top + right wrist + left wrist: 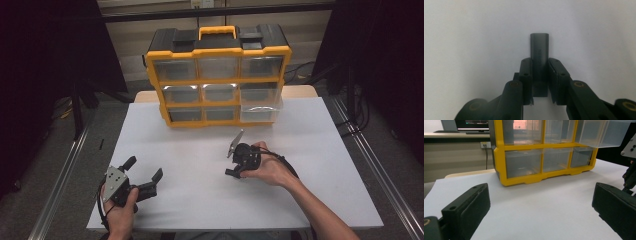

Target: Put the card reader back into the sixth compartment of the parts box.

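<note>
Above white table (200, 190), right gripper (540, 72) fingers clamping dark bar (539, 53), left gripper (145, 177) fingers wide

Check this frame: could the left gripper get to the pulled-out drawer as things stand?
Probably yes. The left gripper is open and empty, with bare table ahead, though the drawer sits across on the right, beyond the right gripper.

Dark oblong block (539, 53) clamped between jaws
</note>
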`<state>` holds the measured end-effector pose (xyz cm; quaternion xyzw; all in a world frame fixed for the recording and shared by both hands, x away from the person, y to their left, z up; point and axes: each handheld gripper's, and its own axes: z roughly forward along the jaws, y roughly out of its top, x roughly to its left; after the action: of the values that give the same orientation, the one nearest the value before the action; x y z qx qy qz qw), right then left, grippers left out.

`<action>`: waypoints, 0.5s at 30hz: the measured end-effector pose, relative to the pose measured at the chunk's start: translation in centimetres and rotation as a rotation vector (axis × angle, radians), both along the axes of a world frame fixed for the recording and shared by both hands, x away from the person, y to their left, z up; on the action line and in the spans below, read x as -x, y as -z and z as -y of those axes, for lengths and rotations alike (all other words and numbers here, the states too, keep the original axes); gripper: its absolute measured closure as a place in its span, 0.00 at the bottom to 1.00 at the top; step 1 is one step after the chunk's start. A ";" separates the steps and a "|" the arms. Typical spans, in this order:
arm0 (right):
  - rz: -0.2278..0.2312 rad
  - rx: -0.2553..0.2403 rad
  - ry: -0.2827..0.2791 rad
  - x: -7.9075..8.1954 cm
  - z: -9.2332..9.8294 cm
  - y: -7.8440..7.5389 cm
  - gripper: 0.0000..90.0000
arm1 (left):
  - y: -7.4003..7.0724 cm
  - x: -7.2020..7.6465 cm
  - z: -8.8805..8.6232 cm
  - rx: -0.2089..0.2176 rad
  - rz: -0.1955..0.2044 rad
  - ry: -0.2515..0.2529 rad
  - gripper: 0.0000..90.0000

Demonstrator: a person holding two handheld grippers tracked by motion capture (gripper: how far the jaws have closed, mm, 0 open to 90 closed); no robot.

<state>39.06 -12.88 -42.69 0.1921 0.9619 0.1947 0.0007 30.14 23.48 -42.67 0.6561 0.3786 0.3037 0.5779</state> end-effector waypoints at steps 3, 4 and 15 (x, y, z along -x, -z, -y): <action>0.006 0.009 0.004 0.1 -0.1 0.0 0.82 | 0.0 0.0 -0.1 0.000 0.002 -0.004 0.02; 0.001 0.011 0.007 0.1 -0.1 -0.1 0.82 | 0.0 0.0 -0.1 -0.002 0.000 -0.002 0.02; -0.011 -0.018 0.042 0.2 0.4 -0.2 0.82 | 0.0 0.1 -0.1 -0.004 -0.001 0.005 0.02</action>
<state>38.90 -13.25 -42.53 0.2134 0.9558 0.2023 -0.0021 30.08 23.61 -42.63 0.6584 0.3768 0.3028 0.5769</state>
